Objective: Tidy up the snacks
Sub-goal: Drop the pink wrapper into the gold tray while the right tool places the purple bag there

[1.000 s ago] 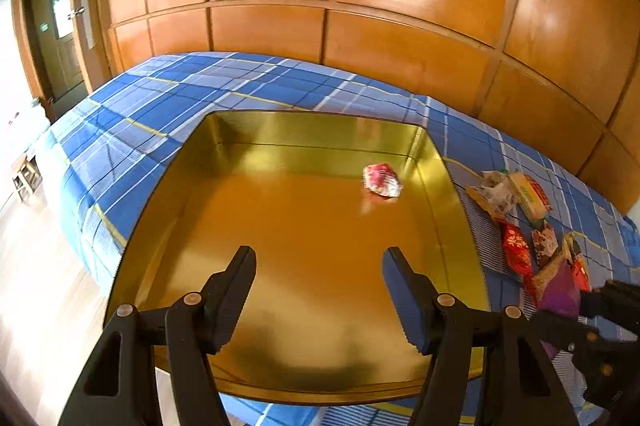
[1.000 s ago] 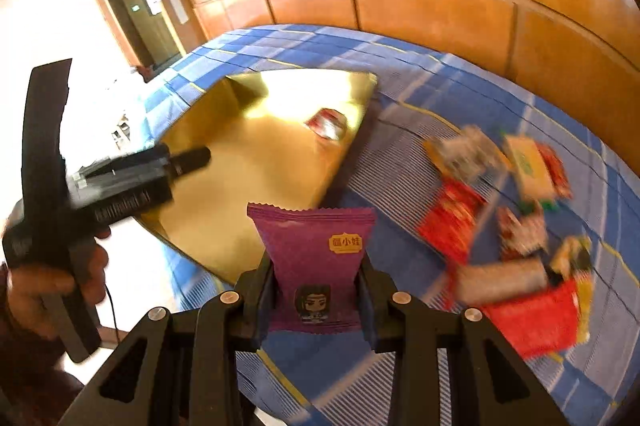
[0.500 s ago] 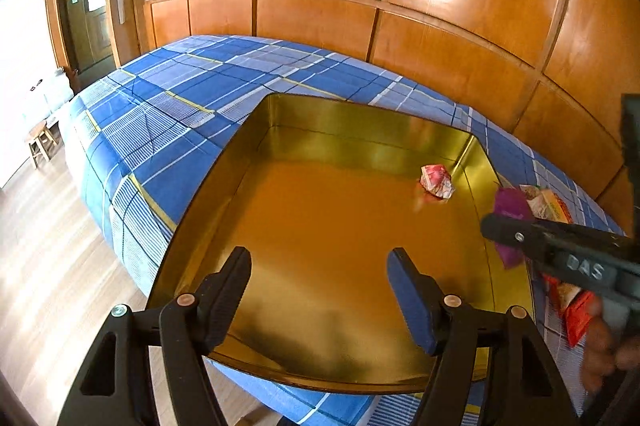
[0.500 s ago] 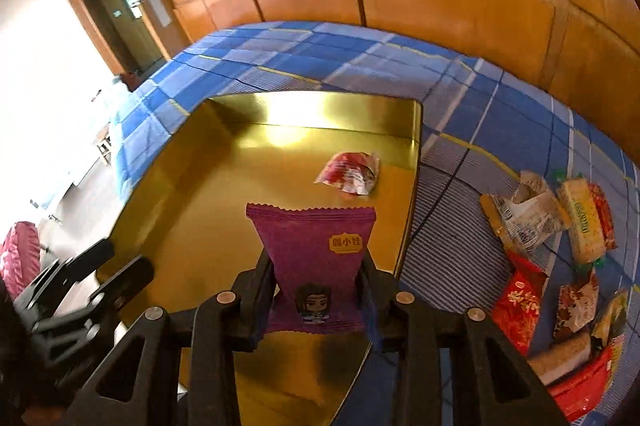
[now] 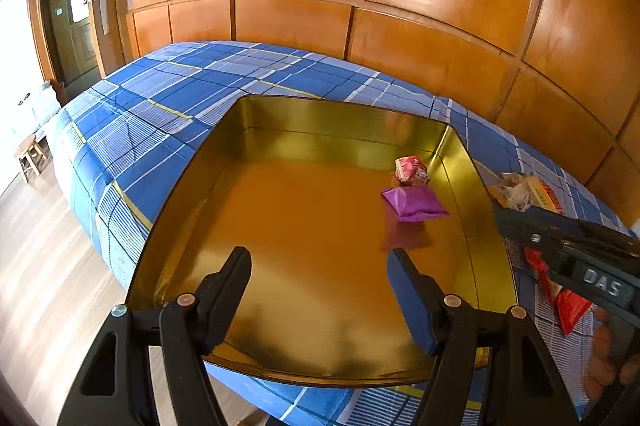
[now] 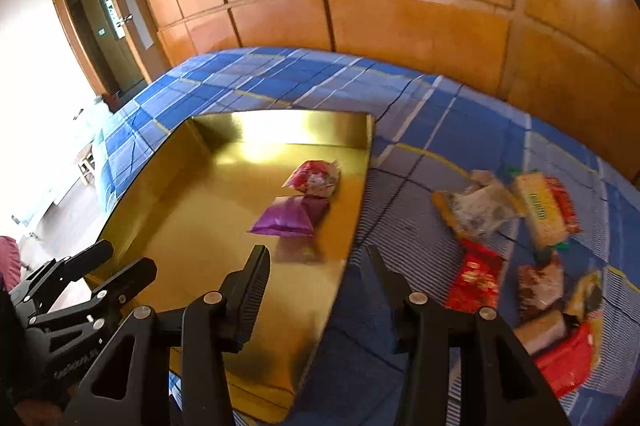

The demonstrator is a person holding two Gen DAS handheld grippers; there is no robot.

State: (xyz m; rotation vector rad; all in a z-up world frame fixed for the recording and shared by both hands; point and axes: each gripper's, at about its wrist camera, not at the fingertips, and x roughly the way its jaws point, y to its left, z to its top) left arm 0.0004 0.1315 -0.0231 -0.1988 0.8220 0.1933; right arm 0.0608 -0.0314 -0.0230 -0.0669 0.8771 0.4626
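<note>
Snack packets (image 6: 500, 250), light and crinkly, are lying beside the gold tray (image 6: 280, 123); right gripper (image 6: 314, 272) is opening, empty, best pinching a sealed edge.

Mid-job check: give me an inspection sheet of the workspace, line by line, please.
Surface: blue plaid cloth over the table.
Job's things: gold tray holds a purple packet and a red-and-white packet; loose snack packets lie on the cloth to its right.
Clutter: nothing seen.
Grippers: left gripper open, empty, over the tray; right gripper opening, nothing between the jaws.
Cables: nothing seen.
Surroundings: wood-panel wall, door, stool.
</note>
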